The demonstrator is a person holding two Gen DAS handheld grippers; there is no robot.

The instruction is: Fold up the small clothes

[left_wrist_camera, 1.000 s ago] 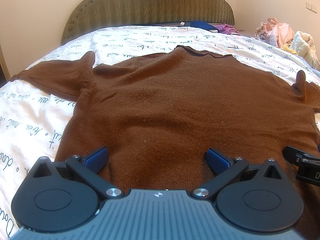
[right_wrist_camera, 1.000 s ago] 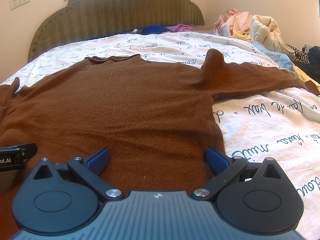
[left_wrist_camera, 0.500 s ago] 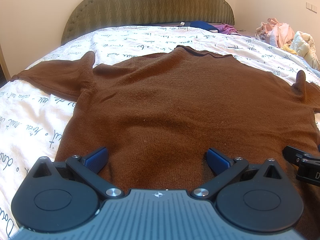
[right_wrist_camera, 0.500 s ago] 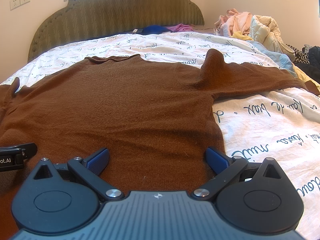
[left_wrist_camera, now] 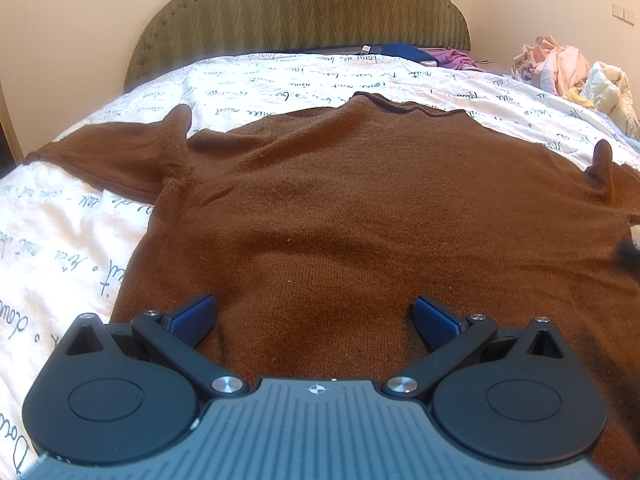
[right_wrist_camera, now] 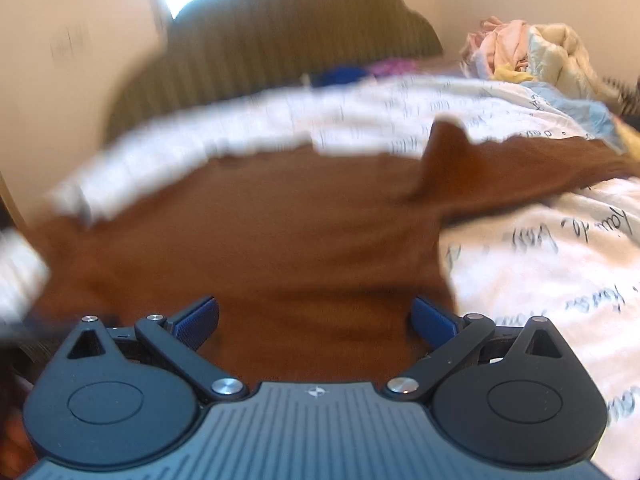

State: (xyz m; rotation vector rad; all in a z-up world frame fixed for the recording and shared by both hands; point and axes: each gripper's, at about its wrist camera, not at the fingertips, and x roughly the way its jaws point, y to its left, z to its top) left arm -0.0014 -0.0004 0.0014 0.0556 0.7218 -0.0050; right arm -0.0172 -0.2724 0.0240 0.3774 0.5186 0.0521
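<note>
1. Since half a second ago my right gripper (right_wrist_camera: pixel 316 320) has started moving: its view is now smeared, and its tip has nearly left the left view's right edge. My left gripper (left_wrist_camera: pixel 314 316) has not shifted.
2. Left view: jaws spread wide, holding nothing, hovering over the hem of the brown sweater (left_wrist_camera: pixel 360 208). It lies flat on the bed (left_wrist_camera: pixel 60 240), left sleeve (left_wrist_camera: pixel 120 156) stretched sideways.
3. Right view: jaws also wide, empty, above the sweater (right_wrist_camera: pixel 280 248); right sleeve (right_wrist_camera: pixel 520 176) out flat.
4. Progress: spread only. No fold made yet; sleeves and body all remain.
</note>
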